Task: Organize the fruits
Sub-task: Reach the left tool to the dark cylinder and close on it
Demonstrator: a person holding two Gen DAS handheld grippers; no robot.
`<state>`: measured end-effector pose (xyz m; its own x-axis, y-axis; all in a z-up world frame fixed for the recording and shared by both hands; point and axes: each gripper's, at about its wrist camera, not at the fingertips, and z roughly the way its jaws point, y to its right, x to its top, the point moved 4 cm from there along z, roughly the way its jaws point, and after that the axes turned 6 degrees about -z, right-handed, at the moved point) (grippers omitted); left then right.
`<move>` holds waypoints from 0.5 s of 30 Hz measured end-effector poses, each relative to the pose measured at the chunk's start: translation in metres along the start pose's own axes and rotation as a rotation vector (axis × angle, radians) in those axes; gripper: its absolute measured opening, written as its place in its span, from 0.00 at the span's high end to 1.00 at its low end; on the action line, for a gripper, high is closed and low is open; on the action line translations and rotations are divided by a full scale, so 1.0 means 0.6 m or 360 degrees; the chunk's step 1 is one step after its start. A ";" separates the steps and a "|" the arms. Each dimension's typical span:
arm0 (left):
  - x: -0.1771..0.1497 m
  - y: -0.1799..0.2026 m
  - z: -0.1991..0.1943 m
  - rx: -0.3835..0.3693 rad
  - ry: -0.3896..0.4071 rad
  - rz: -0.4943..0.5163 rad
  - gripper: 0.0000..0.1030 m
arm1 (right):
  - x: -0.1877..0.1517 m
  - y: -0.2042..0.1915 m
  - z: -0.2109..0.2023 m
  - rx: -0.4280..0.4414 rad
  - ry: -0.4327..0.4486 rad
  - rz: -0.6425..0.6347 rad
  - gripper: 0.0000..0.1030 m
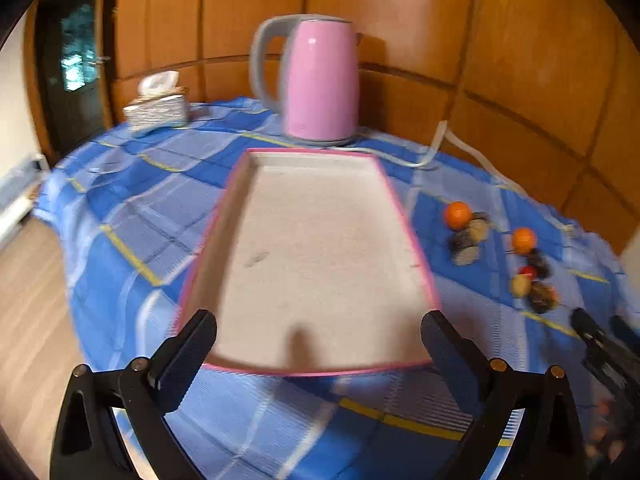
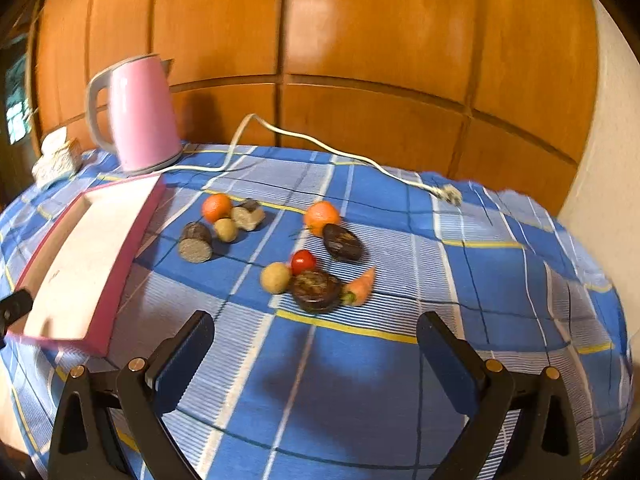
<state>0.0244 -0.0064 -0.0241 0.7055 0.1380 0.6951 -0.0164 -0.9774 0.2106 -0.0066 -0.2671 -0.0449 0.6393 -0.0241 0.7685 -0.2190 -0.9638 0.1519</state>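
Fruits scattered loose on blue plaid tablecloth (image 2: pixel 400 216), right of pink-rimmed tray (image 1: pixel 320 371), none in it yet. Far-left cluster: orange (image 2: pixel 216 207) touching small yellowish fruit (image 2: pixel 226 229), two grey-cut dark pieces (image 2: pixel 195 242) beside them. Near cluster: second orange (image 2: pixel 321 217) against dark oblong fruit (image 2: pixel 342 242), red tomato (image 2: pixel 303 261), pale round fruit (image 2: pixel 275 277), dark round fruit (image 2: pixel 316 290), carrot (image 2: pixel 360 287) touching it. Tray is bare inside, likely the sorting target. Left gripper (image 1: pixel 319 338) wide apart, holding nothing, framing the tray's near edge, probably to steady it. Right gripper (image 2: pixel 314 340) also spread wide and unloaded, aimed at the near cluster, likely lining up a first pick. Pink kettle (image 2: pixel 140 116) with white cord (image 2: pixel 320 146) sits far left, tissue box (image 1: pixel 158 108) beyond; both out of the work path
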 end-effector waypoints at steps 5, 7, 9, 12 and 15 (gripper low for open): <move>-0.006 0.037 0.013 -0.0195 -0.0111 0.0088 0.00 | -0.008 0.111 0.033 -0.0150 -0.0099 0.0286 0.00; -0.005 0.050 0.016 -0.0224 -0.0110 0.0122 0.00 | -0.020 0.171 0.046 -0.0276 -0.0142 0.0420 0.00; 0.000 0.061 0.016 -0.0238 -0.0106 0.0163 0.00 | -0.035 0.228 0.058 -0.0407 -0.0186 0.0542 0.00; 0.014 0.076 0.024 -0.0299 -0.0141 0.0212 0.00 | -0.062 0.287 0.072 -0.0538 -0.0240 0.0672 0.00; 0.030 0.094 0.032 -0.0321 -0.0126 0.0282 0.00 | -0.088 0.328 0.087 -0.0607 -0.0301 0.0796 0.00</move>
<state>0.0495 -0.0620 -0.0127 0.7323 -0.0528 0.6789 -0.2794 -0.9325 0.2288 -0.0450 -0.4693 -0.0878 0.5037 -0.5245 0.6864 -0.7471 -0.6634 0.0413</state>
